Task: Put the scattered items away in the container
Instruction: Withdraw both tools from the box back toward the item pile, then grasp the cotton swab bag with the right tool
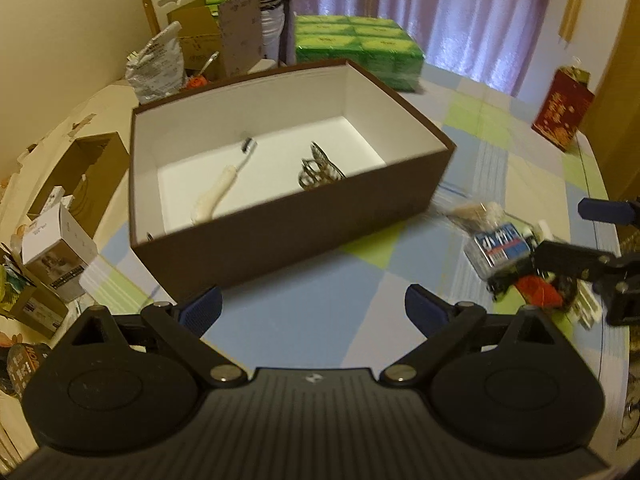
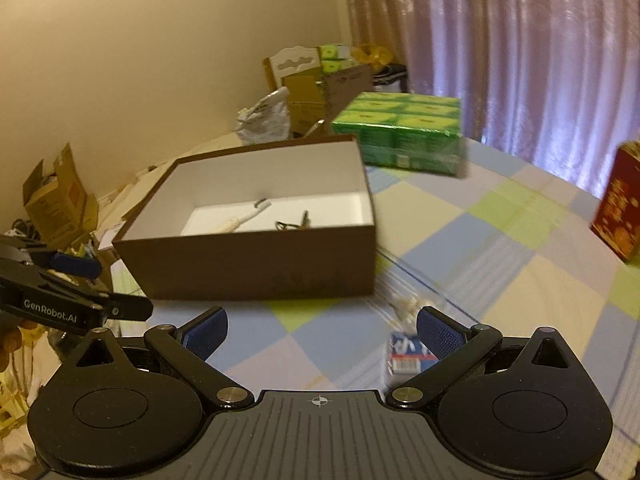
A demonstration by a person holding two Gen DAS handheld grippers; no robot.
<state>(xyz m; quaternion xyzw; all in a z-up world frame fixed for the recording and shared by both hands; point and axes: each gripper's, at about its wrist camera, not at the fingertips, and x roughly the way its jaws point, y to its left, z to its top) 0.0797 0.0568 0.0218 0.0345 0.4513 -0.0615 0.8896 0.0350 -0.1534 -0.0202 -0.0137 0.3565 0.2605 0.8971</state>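
A: What is sitting in the box?

B: Two things are lying on its white floor: one toothbrush, cream handle, its long axis running from the near left corner up toward the far wall with the bristles at the far end, and one wire whisk beside it. The box is brown outside and is standing open on the checked table.

A: And the grippers?

B: The left gripper is hovering before the box, jaws wide, holding nothing. The right gripper is also spreading its jaws wide; a blue packet, blurred, is lying on the table just beside its right finger.
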